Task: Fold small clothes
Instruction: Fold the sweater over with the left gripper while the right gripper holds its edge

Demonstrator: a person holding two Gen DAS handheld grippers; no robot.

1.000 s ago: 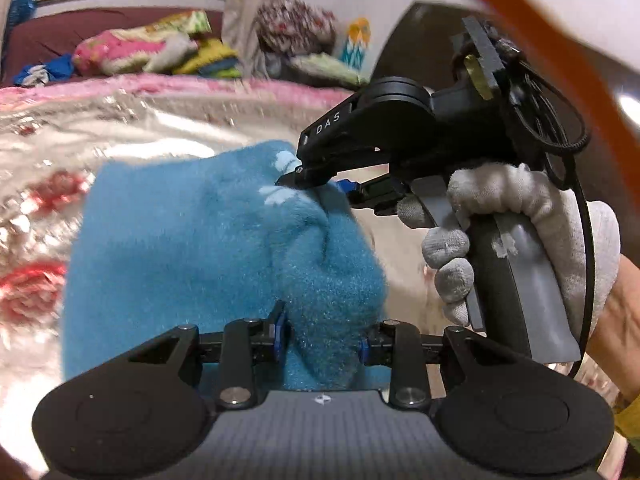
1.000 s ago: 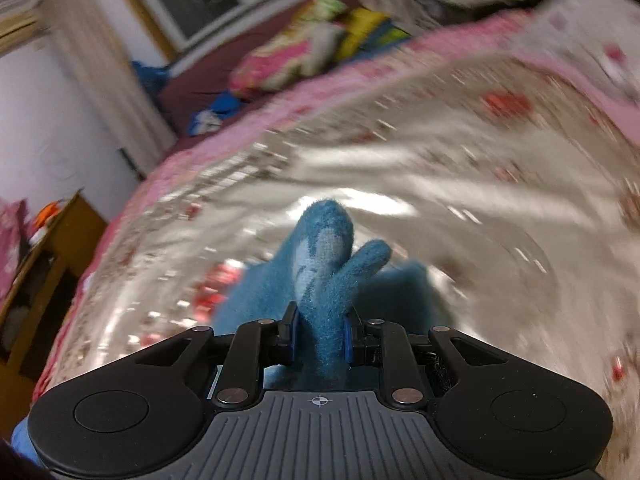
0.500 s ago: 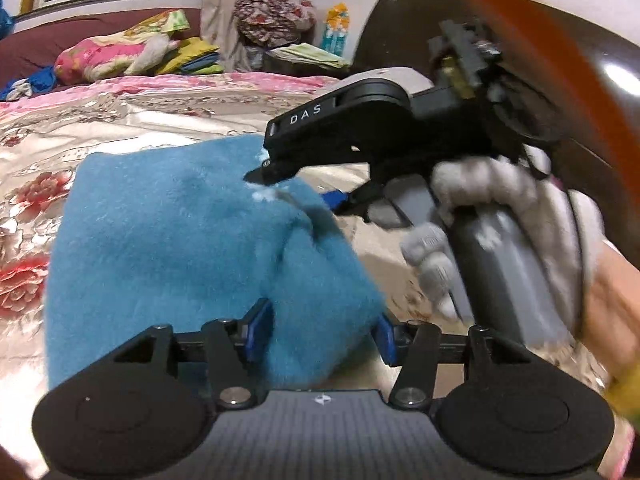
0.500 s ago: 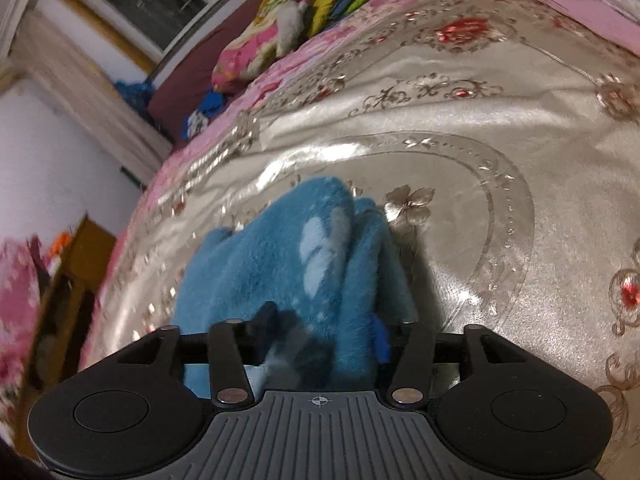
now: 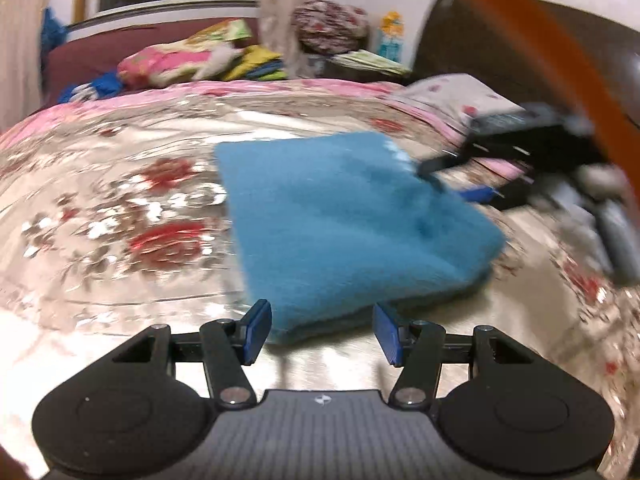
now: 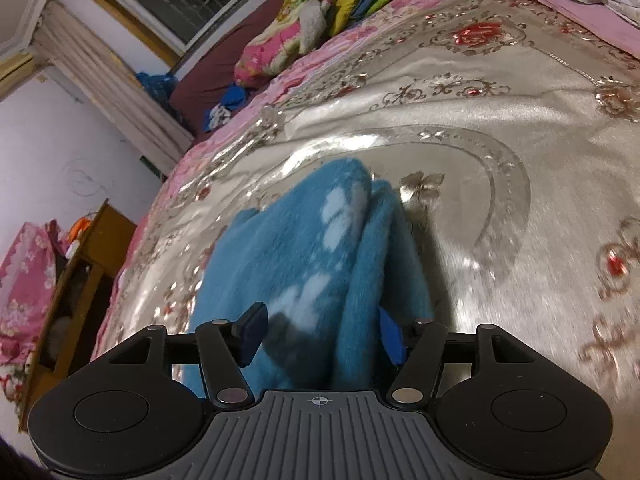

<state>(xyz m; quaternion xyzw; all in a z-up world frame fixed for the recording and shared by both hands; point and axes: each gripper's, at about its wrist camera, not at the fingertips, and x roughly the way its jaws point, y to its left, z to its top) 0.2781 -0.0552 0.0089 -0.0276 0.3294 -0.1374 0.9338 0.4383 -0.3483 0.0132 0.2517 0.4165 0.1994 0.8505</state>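
A fuzzy blue garment with pale patches lies folded on the shiny flowered bed cover. My left gripper is just short of the garment's near corner. Its jaws are opening and its blue pads grip nothing. In the right wrist view the same blue garment runs up between the jaws of my right gripper. Those jaws are also opening, and the left pad stands off the cloth. The right gripper shows blurred at the garment's far right edge in the left wrist view, held by a gloved hand.
A pile of colourful bedding lies beyond the far edge of the bed. A pillow and a dark headboard stand at the right. A wooden cabinet is beside the bed. An orange strap crosses the upper right.
Both grippers were shut on the bunched blue garment and have opened and let it go. The left one has drawn back, and the garment now lies flat and folded.
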